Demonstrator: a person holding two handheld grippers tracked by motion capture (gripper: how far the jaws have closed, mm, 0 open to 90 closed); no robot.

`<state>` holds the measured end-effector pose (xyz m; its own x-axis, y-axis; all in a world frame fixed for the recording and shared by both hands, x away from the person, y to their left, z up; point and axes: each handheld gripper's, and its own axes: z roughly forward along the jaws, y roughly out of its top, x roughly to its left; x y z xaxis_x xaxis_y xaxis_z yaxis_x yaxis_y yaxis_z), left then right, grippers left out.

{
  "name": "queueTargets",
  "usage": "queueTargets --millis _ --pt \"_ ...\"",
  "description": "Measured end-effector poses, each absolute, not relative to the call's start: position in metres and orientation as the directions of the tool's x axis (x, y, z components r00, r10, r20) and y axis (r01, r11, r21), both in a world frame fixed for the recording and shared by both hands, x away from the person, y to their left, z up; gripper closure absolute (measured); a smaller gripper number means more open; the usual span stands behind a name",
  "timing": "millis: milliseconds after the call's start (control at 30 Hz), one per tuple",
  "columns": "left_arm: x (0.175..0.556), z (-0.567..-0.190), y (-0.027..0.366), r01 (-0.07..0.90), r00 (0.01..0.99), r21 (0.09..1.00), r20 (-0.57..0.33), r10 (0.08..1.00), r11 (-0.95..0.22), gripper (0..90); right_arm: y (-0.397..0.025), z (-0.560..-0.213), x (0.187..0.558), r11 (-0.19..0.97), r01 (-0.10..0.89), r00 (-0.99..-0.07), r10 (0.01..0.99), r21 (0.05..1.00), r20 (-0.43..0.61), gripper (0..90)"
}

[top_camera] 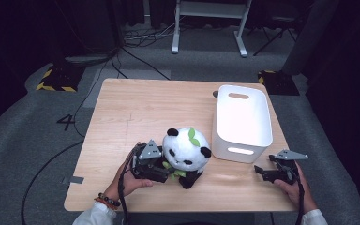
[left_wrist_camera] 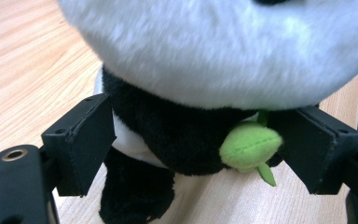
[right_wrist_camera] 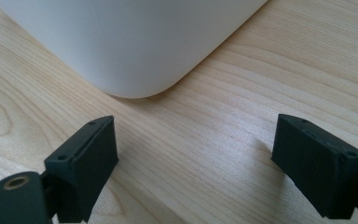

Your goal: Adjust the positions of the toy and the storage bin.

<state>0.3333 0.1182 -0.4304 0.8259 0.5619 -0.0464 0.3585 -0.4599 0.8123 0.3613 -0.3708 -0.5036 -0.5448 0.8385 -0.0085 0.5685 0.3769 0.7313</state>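
left gripper (left_wrist_camera: 191, 154): jaws spread around plush panda's (top_camera: 186, 152) body, ready to clamp | right gripper (right_wrist_camera: 196, 163): released, idle beside white bin (top_camera: 242, 123)

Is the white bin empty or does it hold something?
Empty: the high view looks into the white bin and shows bare white floor; the plush panda sits outside it.
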Motion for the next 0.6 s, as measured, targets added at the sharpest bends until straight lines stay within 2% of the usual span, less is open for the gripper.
queueTargets --millis 267,333,400,600 --pt "0.333 -0.43 0.118 0.367 0.818 0.799 -0.034 0.574 -0.476 15.4 -0.371 -0.504 0.361 0.376 0.568 -0.545 0.838 0.732 -0.008 13.7" --pt "0.336 -0.434 0.117 0.387 0.807 0.788 -0.039 0.589 -0.478 10.8 -0.371 -0.504 0.361 0.377 0.568 -0.545 0.838 0.731 -0.009 13.7" --pt "0.34 -0.438 0.117 0.411 0.799 0.777 -0.056 0.598 -0.477 1.1 -0.371 -0.504 0.361 0.377 0.568 -0.545 0.839 0.731 -0.009 13.7" --pt "0.351 -0.446 0.117 0.451 0.806 0.766 -0.128 0.578 -0.459 1.5 -0.371 -0.504 0.361 0.377 0.569 -0.545 0.838 0.731 -0.009 13.7"
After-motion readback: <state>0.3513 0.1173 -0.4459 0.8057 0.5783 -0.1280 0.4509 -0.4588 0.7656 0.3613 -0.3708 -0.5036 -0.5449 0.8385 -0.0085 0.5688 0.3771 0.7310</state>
